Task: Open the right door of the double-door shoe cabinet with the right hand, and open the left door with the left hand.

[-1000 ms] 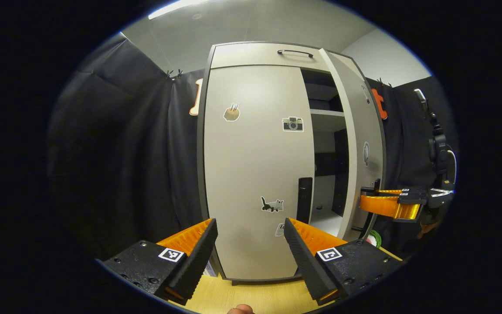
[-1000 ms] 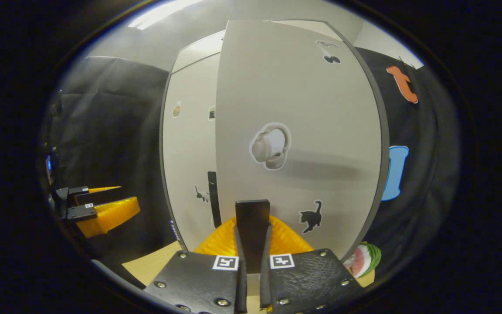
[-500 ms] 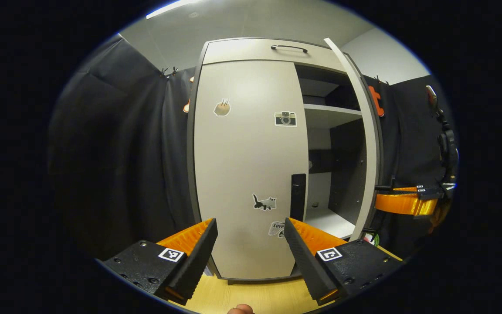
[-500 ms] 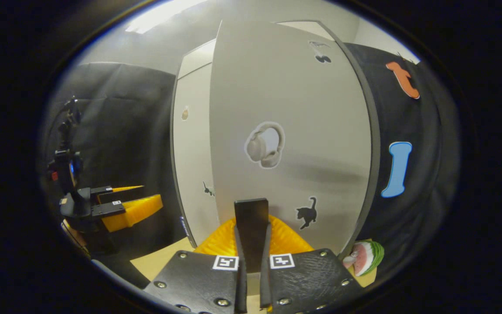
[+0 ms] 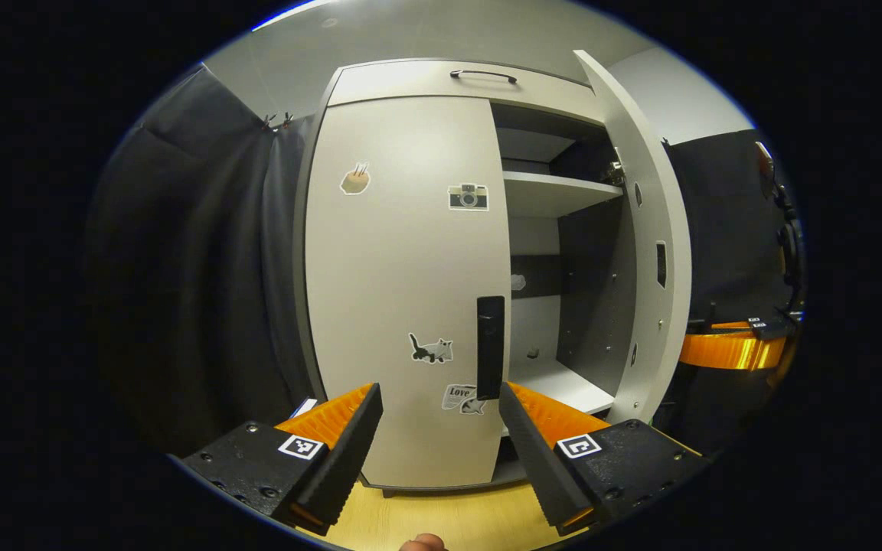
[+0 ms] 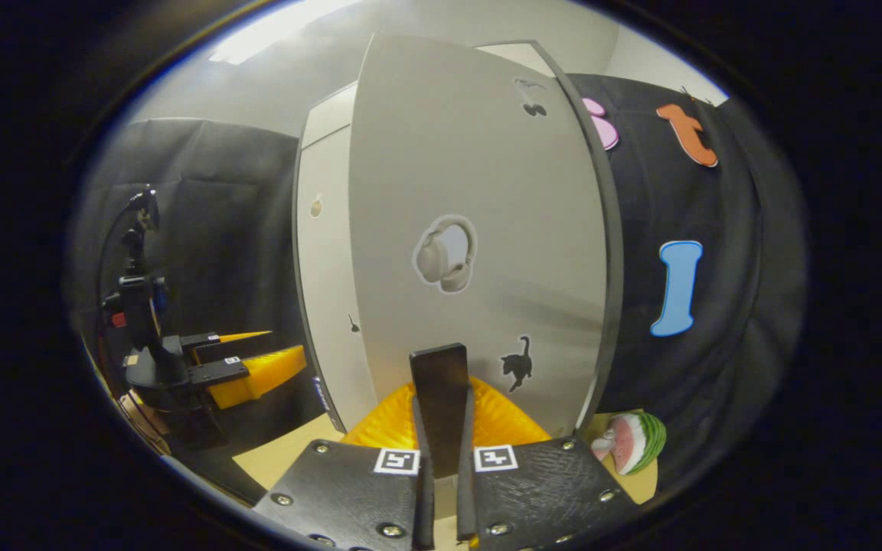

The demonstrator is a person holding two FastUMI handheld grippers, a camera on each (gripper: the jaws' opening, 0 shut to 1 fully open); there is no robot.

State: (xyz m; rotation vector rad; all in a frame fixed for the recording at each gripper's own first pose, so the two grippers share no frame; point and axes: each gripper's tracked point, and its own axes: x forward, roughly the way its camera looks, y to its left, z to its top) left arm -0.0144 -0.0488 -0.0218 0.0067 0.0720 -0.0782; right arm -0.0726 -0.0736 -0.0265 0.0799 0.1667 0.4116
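Two doors, one of them handled: the right door (image 5: 644,229) of the shoe cabinet (image 5: 441,76) stands swung out, showing shelves inside, while the left door (image 5: 403,291) lies flat and closed. The right tongs (image 6: 441,428) are pinched narrow on that door's black handle (image 6: 439,383), both fingers pressing its sides. The left tongs (image 5: 441,428) hang wide and empty before the left door, their right finger just under its black handle (image 5: 490,348), apart from it as far as I can judge through the fisheye bend.

The risk now lies with the left side. If the left tongs close too low or off to the side they would nip the door's edge instead of the handle and slip off on the pull. Pulling straight back instead of along the hinge arc could also twist the handle out of the fingers or rock the cabinet on the bench (image 5: 441,516).

Against the frame a second ago, the right door has opened much farther, and the left handle has drawn closer to the left tongs.
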